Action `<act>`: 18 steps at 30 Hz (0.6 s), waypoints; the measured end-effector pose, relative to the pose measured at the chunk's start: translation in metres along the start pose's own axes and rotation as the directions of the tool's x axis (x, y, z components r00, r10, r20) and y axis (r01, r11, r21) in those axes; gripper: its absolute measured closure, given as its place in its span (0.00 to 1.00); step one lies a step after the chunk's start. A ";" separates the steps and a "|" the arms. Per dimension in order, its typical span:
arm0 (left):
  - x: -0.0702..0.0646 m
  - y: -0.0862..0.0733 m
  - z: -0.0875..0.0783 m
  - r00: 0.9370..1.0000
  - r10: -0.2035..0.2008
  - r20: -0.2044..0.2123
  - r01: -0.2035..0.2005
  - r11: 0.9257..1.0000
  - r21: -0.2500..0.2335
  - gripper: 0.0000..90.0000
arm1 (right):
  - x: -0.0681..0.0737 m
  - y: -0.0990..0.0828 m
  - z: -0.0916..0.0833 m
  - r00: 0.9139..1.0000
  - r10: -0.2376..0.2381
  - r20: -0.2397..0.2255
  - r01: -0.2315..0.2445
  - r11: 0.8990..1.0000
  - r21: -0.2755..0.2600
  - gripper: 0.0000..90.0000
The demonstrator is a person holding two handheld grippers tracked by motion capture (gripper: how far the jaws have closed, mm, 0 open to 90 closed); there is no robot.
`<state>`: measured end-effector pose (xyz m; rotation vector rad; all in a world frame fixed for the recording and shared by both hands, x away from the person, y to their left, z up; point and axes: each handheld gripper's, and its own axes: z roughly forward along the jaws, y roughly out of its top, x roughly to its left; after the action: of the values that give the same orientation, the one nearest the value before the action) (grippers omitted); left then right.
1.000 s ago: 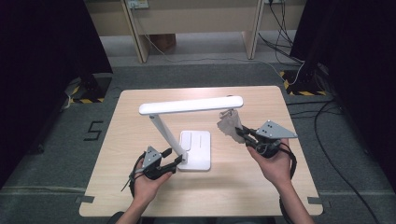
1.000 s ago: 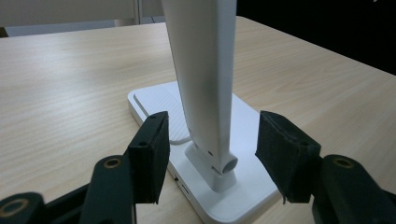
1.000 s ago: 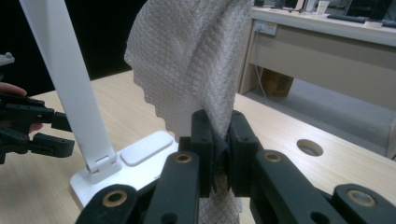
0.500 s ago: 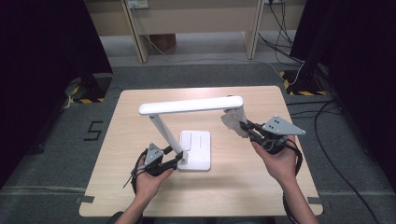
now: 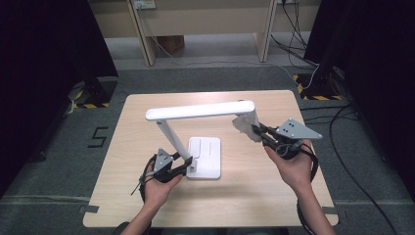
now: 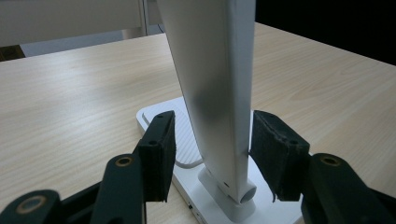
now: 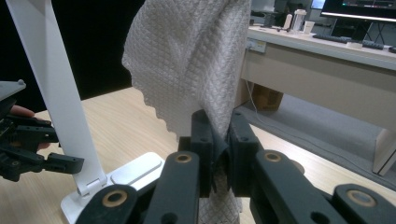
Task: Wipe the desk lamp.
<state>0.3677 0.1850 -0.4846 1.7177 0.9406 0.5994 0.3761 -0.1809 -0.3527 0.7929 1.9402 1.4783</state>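
A white desk lamp stands on the wooden table (image 5: 147, 205), its flat base (image 5: 205, 156) near the middle and its long head (image 5: 200, 110) level above it. My left gripper (image 5: 187, 165) is low at the hinge. Its jaws have just been closing on either side of the slanted lamp arm (image 6: 215, 93), and a gap still shows at the left pad (image 6: 161, 154). My right gripper (image 7: 219, 140) is shut on a white quilted cloth (image 7: 187, 60). That cloth (image 5: 243, 125) hangs just under the right end of the lamp head.
The right gripper view has the lamp arm (image 7: 51, 93) and the left gripper (image 7: 70, 163) at its left. Desk legs (image 5: 142, 34) stand behind the table. Cables (image 5: 342, 147) trail over the floor at the right. A painted 5 (image 5: 98, 137) marks the floor on the left.
The right gripper with the cloth has edged up toward the right end of the lamp head. The left gripper has crept closer to the lamp arm, its jaws narrowing.
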 end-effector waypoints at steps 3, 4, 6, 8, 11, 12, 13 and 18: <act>-0.001 0.001 0.001 1.000 0.005 0.001 -0.005 1.000 -0.005 0.56 | -0.001 0.000 0.000 1.000 -0.007 0.004 0.007 1.000 -0.004 0.93; -0.001 0.002 0.001 1.000 0.003 0.001 -0.003 1.000 -0.008 0.56 | -0.001 0.000 -0.001 1.000 -0.004 0.005 0.004 1.000 -0.006 0.93; -0.001 0.003 0.002 1.000 0.004 0.000 -0.004 1.000 -0.010 0.56 | -0.001 0.000 -0.001 1.000 0.000 0.006 0.000 1.000 -0.005 0.93; -0.002 0.003 0.002 1.000 0.000 0.000 0.000 1.000 -0.016 0.56 | -0.002 -0.002 -0.001 1.000 -0.003 0.005 0.003 1.000 -0.004 0.93; -0.002 0.005 0.003 1.000 0.005 -0.003 -0.005 1.000 -0.016 0.56 | -0.003 -0.004 -0.003 1.000 0.005 0.015 -0.005 1.000 -0.009 0.93; -0.002 0.005 0.003 1.000 0.005 -0.002 -0.005 1.000 -0.017 0.57 | -0.004 -0.005 -0.004 1.000 0.013 0.016 -0.013 1.000 -0.013 0.93; -0.002 0.005 0.003 1.000 0.006 -0.001 -0.006 1.000 -0.018 0.57 | -0.005 -0.005 -0.004 1.000 0.014 0.016 -0.013 1.000 -0.020 0.93; -0.003 0.007 0.004 1.000 0.018 -0.004 -0.018 1.000 -0.017 0.60 | -0.003 -0.001 -0.004 1.000 0.003 0.004 -0.003 1.000 -0.020 0.93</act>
<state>0.3712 0.1789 -0.4797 1.7113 0.9216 0.6214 0.3751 -0.1861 -0.3530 0.7901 1.9192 1.4942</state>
